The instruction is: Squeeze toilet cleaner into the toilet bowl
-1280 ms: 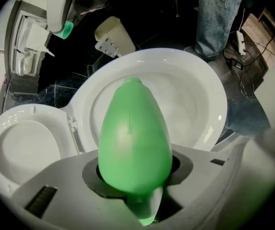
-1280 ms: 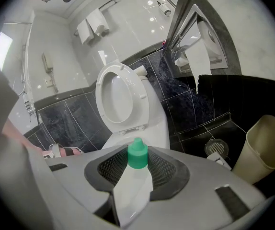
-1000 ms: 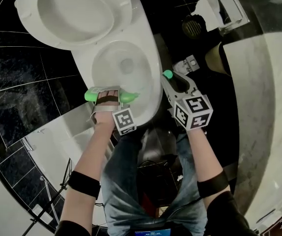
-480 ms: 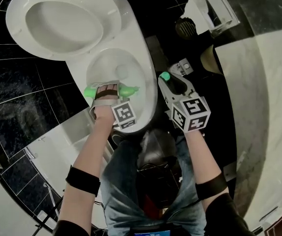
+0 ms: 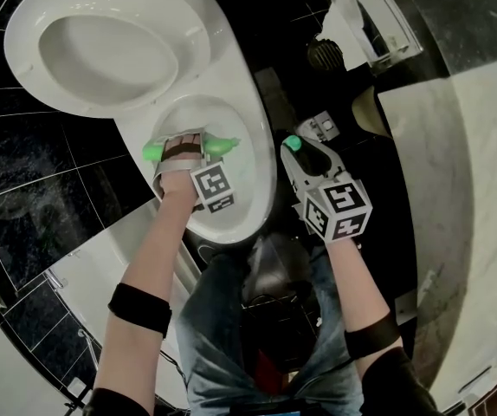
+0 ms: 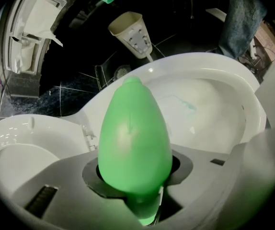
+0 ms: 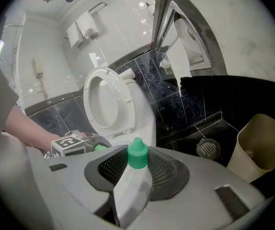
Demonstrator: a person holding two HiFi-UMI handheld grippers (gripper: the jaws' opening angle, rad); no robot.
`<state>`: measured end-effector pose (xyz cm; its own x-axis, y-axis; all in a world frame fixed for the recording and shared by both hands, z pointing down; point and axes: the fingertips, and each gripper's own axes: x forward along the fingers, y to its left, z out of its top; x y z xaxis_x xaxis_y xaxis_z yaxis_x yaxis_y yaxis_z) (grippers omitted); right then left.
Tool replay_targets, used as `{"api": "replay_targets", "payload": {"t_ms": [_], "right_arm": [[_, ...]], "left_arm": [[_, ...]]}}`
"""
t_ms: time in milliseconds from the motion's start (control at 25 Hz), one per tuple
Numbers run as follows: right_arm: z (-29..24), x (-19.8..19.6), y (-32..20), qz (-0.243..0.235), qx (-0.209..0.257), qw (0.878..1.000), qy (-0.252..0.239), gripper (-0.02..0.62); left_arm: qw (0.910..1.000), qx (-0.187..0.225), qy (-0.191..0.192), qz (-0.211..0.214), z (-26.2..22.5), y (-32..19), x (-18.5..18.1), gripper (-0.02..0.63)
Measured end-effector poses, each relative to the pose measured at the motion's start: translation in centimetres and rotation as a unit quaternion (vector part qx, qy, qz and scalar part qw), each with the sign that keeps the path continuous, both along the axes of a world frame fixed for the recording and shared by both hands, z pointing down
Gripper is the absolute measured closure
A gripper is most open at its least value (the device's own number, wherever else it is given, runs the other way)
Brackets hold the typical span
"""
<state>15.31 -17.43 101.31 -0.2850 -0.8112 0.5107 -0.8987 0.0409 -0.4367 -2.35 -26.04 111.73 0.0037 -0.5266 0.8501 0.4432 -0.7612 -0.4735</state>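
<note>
Your left gripper (image 5: 186,148) is clamped on the green bottle (image 5: 222,146). The left gripper view shows the jaws pressed against both sides of its rounded body. The bottle hangs above the open toilet bowl (image 5: 253,180), lying crosswise to the gripper, with its narrow end towards the bowl's right side in the head view. A faint bluish streak (image 6: 188,105) shows on the bowl's inner wall. The seat (image 5: 195,50) stands raised behind the bowl.

Your right gripper (image 5: 305,159) is off to the right of the toilet, over the dark floor and well clear of the bowl. Its jaws are closed on a white piece (image 7: 132,190) topped with a green cap (image 7: 136,157), which sticks up between them. You cannot tell from these views exactly what that piece is.

A beige bin (image 7: 259,143) stands on the floor to the right, with a round drain (image 7: 207,148) beside it. Two paper rolls (image 7: 82,25) hang on the white wall behind the toilet.
</note>
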Motion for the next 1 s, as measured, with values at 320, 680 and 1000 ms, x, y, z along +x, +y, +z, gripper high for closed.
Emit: {"api": "replay_targets", "payload": {"t_ms": [320,680,1000], "right_arm": [[0.3,-0.1,0.0,-0.004,-0.002,1.0,-0.001,0.449],[0.7,-0.6,-0.2,-0.009,-0.003,1.0,0.0,0.449],[0.6,-1.7,-0.7,-0.016,0.001,1.0,-0.004,0.449]], "left_arm": [[0.9998,0.014,-0.006,-0.013,0.2,-3.5,0.3,0.422],[0.9986,0.02,-0.017,-0.046,0.4,-7.0,-1.3,0.422],[0.9955,0.025,-0.014,-0.091,0.1,-9.1,-4.1,0.422]]}}
